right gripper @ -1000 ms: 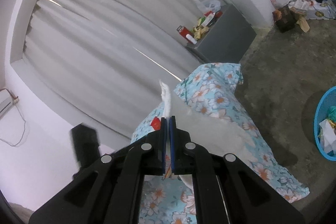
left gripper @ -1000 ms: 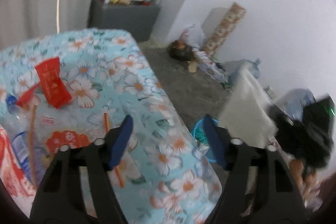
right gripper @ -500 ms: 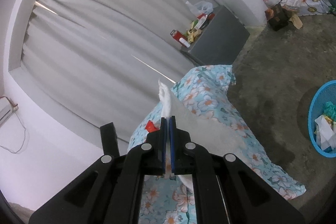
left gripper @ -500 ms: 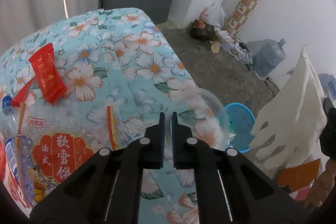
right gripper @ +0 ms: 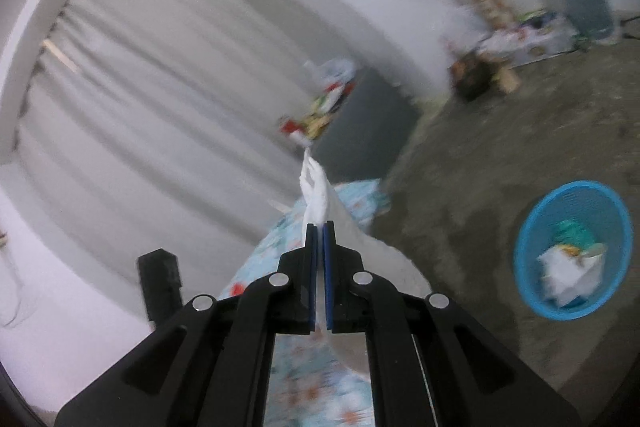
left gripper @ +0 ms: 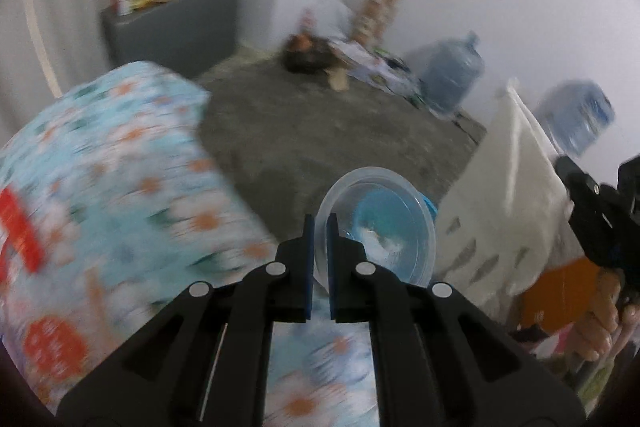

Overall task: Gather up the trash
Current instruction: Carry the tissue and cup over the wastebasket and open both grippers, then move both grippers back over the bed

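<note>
Clear plastic bowl (left gripper: 380,227), thin-walled and round, pinched at its rim by the clenched left tool (left gripper: 318,223) and held just above the blue basket (right gripper: 536,227), whose mesh showed through the bowl's bottom. White bag (right gripper: 316,187) of soft, crinkled film, its neck twisted to a peak, clamped between the closed fingers of the right tool (right gripper: 319,227) and hung up and off to one side of the basket.

Judged as partly done. Already inside the basket: crumpled white paper and something green. Bowl seemingly ready to be dropped in, bag not yet brought over the basket. Left to collect, well away from the basket on the bench (left gripper: 100,155) under its floral cloth: a flat, glossy red wrapper (left gripper: 20,227) and a red-labelled snack packet (left gripper: 52,351), both blurred, perhaps more beyond the picture's edge. Rough grey concrete floor (left gripper: 320,131) beneath the basket.
</note>
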The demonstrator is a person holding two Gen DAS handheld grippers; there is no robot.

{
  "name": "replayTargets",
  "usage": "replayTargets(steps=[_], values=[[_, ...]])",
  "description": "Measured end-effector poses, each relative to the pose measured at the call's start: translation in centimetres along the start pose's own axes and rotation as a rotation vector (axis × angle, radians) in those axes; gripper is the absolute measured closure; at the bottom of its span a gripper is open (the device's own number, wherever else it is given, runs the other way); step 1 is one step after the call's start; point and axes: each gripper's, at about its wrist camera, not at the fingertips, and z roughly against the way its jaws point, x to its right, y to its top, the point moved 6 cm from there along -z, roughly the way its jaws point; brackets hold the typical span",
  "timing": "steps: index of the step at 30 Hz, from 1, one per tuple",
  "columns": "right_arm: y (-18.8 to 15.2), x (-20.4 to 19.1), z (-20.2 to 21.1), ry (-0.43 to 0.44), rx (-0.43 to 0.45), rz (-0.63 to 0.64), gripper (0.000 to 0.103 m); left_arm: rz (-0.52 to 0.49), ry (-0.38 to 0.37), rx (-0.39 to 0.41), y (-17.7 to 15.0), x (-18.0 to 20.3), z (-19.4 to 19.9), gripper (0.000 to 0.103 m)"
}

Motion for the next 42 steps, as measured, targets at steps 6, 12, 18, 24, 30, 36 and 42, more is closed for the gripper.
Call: replayTargets(steps=[6,12,18,24,30,36,42], values=[[2.5,7.8,0.0,-0.147,0.039,-0.093,0.099,-0.094,-0.05,-0.154,1.1,6.5,-9.6,0.099],[2.8,16.2,-1.8,-0.289,0.017,-0.199,0.098,-0.16,-0.077,-0.291,0.0,10.9,-18.9,0.094],[0.5,24.9,-3.0,-0.547,-0.052,-0.328,0.058,-0.171,-0.051,-0.366,-1.1,11.8,-22.5,0.046],[-2.2,24.9,-1.6,-0.586,-0.036,-0.363,0.056,-0.172,-0.095,-0.294,-0.6,11.7,-18.2,0.035],[-3.0,19.8,-0.9,-0.642,-0.036,-0.26,0.046,-0.172,-0.143,-0.183,1.1,12.1,-10.5,0.031],[-2.4,11.0,-0.8,-0.658,-0.027,-0.045,0.026,-0.188,-0.148,-0.057,0.9,10.5,-0.7,0.026],[-3.2,2.0,-1.5,-0.629,-0.035,0.165,0.012,-0.103,-0.097,0.042,-0.5,5.7,7.8,0.025]])
